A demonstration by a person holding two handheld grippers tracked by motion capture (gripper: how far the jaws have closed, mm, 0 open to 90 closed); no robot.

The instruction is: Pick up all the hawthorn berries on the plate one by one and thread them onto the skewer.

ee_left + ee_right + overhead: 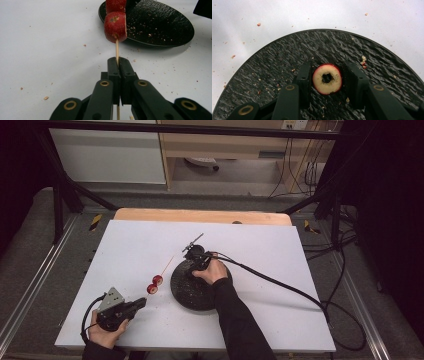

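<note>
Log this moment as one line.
left gripper: shut on skewer | right gripper: shut on fruit slice | over black plate

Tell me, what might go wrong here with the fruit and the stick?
The right tool clamps a cored fruit slice on the black plate; squeezing may crush it, or it may slip when lifted. The left tool pinches only the thin skewer, so the two threaded pieces could make it sag or twist.

The hand-held gripper (327,80) clamps a cored red fruit slice (327,79) over the black plate (274,57).
</note>
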